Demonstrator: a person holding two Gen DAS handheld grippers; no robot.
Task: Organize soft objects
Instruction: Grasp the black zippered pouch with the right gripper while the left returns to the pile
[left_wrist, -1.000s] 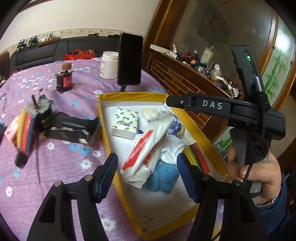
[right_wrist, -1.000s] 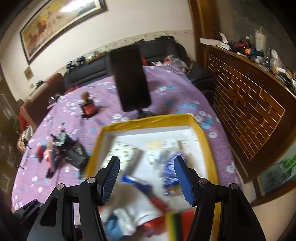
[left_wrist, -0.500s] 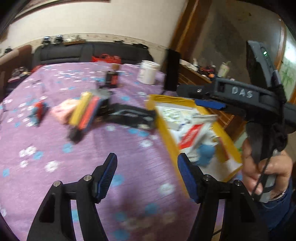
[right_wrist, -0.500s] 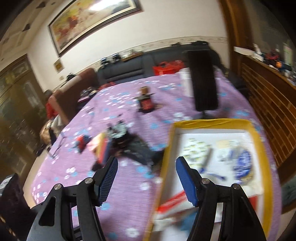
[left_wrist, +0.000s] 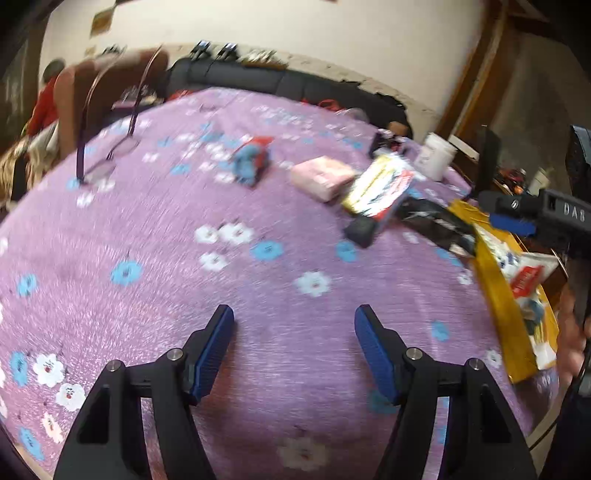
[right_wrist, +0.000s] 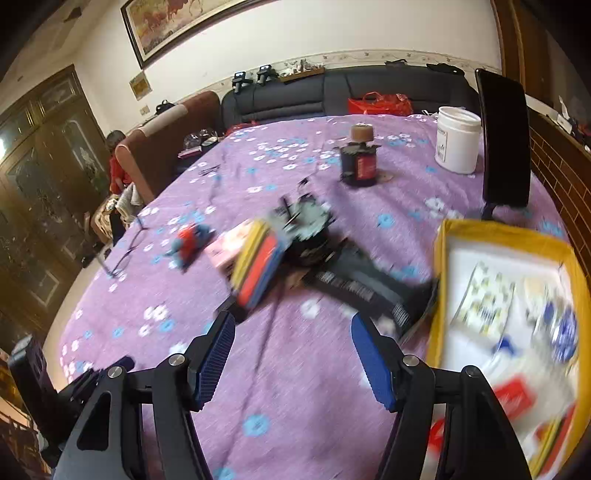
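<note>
**Both claws released above the purple desk**

Left wrist view: the left claw (left_wrist: 294, 349) is spread wide with nothing between its blue pads, hanging over the flowered purple desk (left_wrist: 147, 229). Ahead lie a small blue-and-red soft toy (left_wrist: 252, 159), a pink pack (left_wrist: 322, 177) and a yellow-and-red pack (left_wrist: 380, 188) leaning on a black bag (left_wrist: 437, 224). At the right edge sits the yellow tray (left_wrist: 496, 291), and the right claw's body shows beyond it.

Right wrist view: the right claw (right_wrist: 293, 354) is likewise released and empty. The soft toy (right_wrist: 189, 242) lies well left of the yellow tray (right_wrist: 439, 280), which holds blurred packets. A white jar (right_wrist: 457, 139) and a black stand (right_wrist: 504, 138) are behind.
</note>
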